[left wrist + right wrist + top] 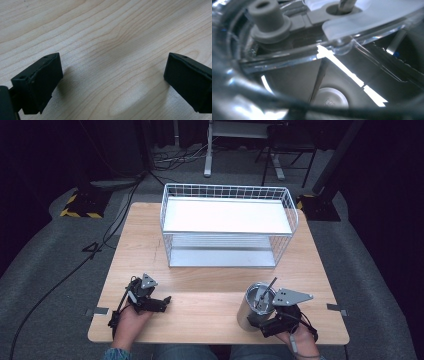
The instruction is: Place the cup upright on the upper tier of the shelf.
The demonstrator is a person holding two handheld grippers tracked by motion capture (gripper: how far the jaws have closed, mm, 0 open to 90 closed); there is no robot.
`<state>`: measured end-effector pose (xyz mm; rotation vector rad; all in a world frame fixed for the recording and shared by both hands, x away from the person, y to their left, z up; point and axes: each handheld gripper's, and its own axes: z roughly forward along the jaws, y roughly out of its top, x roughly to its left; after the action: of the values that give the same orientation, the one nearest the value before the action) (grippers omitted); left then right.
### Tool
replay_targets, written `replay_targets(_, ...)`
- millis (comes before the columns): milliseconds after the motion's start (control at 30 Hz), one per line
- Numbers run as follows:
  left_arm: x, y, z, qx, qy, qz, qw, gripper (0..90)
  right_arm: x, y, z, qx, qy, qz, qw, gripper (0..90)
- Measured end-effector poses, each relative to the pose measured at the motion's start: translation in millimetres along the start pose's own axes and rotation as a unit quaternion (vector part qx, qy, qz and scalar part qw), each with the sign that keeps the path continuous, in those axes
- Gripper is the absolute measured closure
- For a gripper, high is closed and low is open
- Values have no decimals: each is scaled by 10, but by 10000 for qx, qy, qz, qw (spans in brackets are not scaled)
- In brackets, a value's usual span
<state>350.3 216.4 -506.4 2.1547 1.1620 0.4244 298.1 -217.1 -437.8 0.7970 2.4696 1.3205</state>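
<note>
A steel tumbler (251,314) with a clear lid (372,20) and a straw (270,284) stands near the table's front right, leaning slightly. My right gripper (262,322) is pressed against its near side and looks shut on it. The right gripper view is very close on the lid, with a grey stopper (265,18) and the straw's base (345,3); the jaws themselves are hidden there. My left gripper (164,302) rests low at the front left, open, with only bare wood between its fingers (40,82).
A white wire basket (225,186) with two shelves stands at the back middle of the wooden table (210,290). Cables and stand legs lie on the grey floor (55,250) beyond the table.
</note>
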Motion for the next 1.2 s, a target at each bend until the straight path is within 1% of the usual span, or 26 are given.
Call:
replay_targets(33,0,0,0,1,-2,-4,10000,25,-2,-4,14,28,-32,-9,10000,19)
replay_targets(133,0,0,0,1,-2,-3,10000,25,-7,-10,20,18,-14,14,10000,19)
replay_targets(467,0,0,0,0,-2,-4,10000,25,8,-4,11,24,-68,1,10000,26)
replay_targets(533,0,0,0,1,-3,-4,10000,26,12,5,6,41,-94,-14,9999,29)
replay_targets(633,0,0,0,0,-1,-4,10000,25,38,25,-3,70,-182,-100,9998,35)
replay_targets(733,-1,0,0,3,-3,-9,10000,25,43,38,-8,120,-186,-101,9997,35)
replay_targets(800,0,0,0,1,-2,-5,10000,25,32,73,-21,212,-79,25,9997,36)
replay_targets(867,0,0,0,0,-1,-3,10000,25,29,88,-29,228,-47,57,9997,36)
replay_targets(967,0,0,0,1,-2,-4,10000,25,50,161,-60,250,-92,-52,9996,36)
replay_targets(1000,0,0,0,1,-2,-4,10000,26,50,161,-60,250,-92,-52,9996,36)
replay_targets(1033,0,0,0,0,-2,-4,10000,25,64,209,-80,231,-86,-123,9996,36)
replay_targets(1167,-1,0,0,3,-2,-9,10000,25,73,273,-108,223,-66,-150,9996,37)
replay_targets(1200,0,0,0,1,-1,-5,10000,25,71,330,-141,239,-73,-139,9996,37)
